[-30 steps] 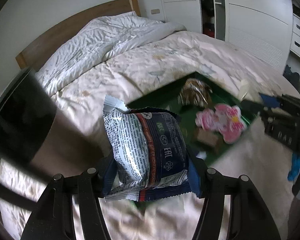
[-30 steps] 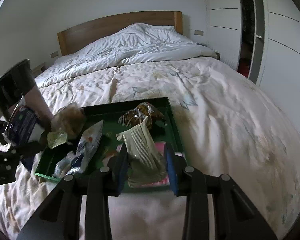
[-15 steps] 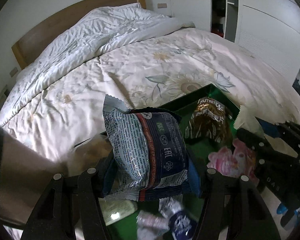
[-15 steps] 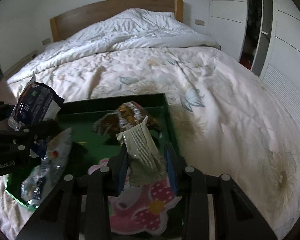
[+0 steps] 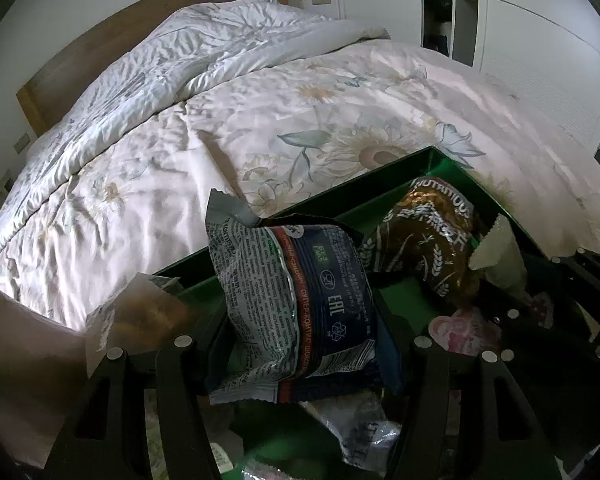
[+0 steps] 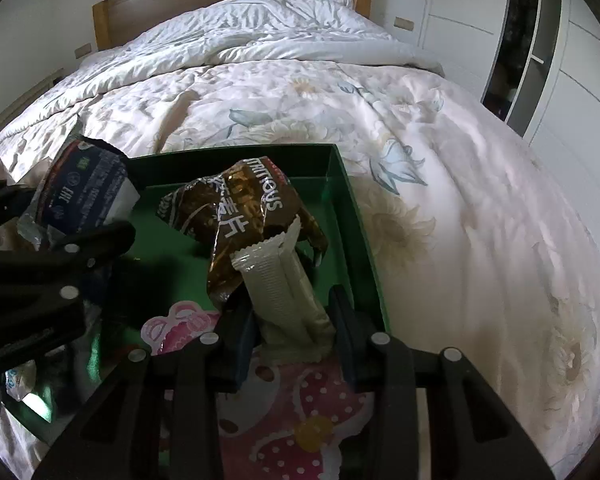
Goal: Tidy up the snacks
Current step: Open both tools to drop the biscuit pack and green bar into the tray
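Left gripper (image 5: 300,344) clamps a navy and silver snack bag (image 5: 296,312) above the green tray (image 5: 384,168); right gripper (image 6: 292,320) holds a pale ridged wrapper (image 6: 284,284), its jaws easing apart

The tray sits on the floral bedspread (image 6: 440,168) and both grippers hover over it. Inside it a brown foil packet (image 6: 240,208) lies at the far end, just behind the pale wrapper, and a pink polka-dot pack (image 6: 300,412) lies at the near end under the right gripper. A clear bag of brownish snacks (image 5: 140,312) sits at the tray's left edge
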`<state>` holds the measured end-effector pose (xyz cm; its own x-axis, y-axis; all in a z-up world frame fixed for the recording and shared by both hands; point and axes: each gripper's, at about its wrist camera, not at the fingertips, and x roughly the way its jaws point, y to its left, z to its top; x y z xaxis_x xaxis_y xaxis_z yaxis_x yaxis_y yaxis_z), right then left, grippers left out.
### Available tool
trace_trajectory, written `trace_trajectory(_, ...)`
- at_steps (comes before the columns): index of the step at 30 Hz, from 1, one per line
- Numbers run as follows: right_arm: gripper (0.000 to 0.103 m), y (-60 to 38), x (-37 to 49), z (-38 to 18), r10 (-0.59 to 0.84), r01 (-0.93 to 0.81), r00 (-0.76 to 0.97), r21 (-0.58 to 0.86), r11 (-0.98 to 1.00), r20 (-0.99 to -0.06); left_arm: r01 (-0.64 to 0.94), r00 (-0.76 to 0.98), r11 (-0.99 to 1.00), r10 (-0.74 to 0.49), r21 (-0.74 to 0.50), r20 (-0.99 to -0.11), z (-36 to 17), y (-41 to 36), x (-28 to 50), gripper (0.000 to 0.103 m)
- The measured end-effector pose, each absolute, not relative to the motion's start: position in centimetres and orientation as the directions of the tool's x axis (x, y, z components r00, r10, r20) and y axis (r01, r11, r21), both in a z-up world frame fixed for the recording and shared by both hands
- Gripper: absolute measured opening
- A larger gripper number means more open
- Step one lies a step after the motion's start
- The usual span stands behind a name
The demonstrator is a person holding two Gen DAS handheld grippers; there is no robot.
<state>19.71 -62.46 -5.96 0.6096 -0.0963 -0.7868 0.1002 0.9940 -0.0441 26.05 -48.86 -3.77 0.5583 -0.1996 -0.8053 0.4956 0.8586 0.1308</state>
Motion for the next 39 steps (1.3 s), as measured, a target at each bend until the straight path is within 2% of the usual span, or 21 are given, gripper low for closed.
trace_trajectory(15, 0.011, -62.5, 19.6, -6.2, -0.091, 0.093, 0.618, -0.042, 0.995, -0.781, 0.503, 0.558, 0.851, -0.187, 0.151, -0.808, -4.6, -49.6, 26.2, 0.056)
trace_trajectory(18, 0.019, -62.4, 19.7, -6.2, -0.087, 0.088, 0.616, -0.041, 0.995, -0.783, 0.509, 0.557, 0.847, -0.19, 0.152, -0.808, -4.5, -49.7, 26.1, 0.056)
trace_trajectory(20, 0.031, -62.3, 19.7, -6.2, -0.082, 0.082, 0.615, -0.04, 0.996, -0.784, 0.51, 0.555, 0.848, -0.194, 0.147, -0.809, -4.4, -49.7, 26.0, 0.056)
trace_trajectory(25, 0.038, -62.1, 19.7, -6.1, -0.082, 0.077, 0.613, -0.044, 0.996, -0.786, 0.507, 0.557, 0.85, -0.195, 0.144, -0.808, -4.0, -49.5, 25.8, 0.056)
trace_trajectory(29, 0.054, -62.2, 19.6, -5.8, -0.081, 0.075, 0.614, -0.043, 0.996, -0.785, 0.505, 0.578, 0.849, -0.199, 0.156, -0.792, -3.1, -49.4, 25.3, 0.056)
trace_trajectory(31, 0.057, -62.1, 19.5, -5.5, -0.079, 0.073, 0.618, -0.043, 0.996, -0.782, 0.509, 0.586, 0.846, -0.206, 0.158, -0.783, -2.5, -49.3, 25.0, 0.057)
trace_trajectory(34, 0.082, -62.2, 19.1, -4.9, -0.077, 0.074, 0.629, -0.039, 0.996, -0.774, 0.512, 0.603, 0.844, -0.218, 0.162, -0.768, -1.5, -49.1, 24.3, 0.061)
trace_trajectory(39, 0.083, -62.1, 18.4, -3.7, -0.072, 0.076, 0.647, -0.03, 0.997, -0.759, 0.518, 0.61, 0.841, -0.234, 0.157, -0.757, -0.5, -48.7, 23.2, 0.061)
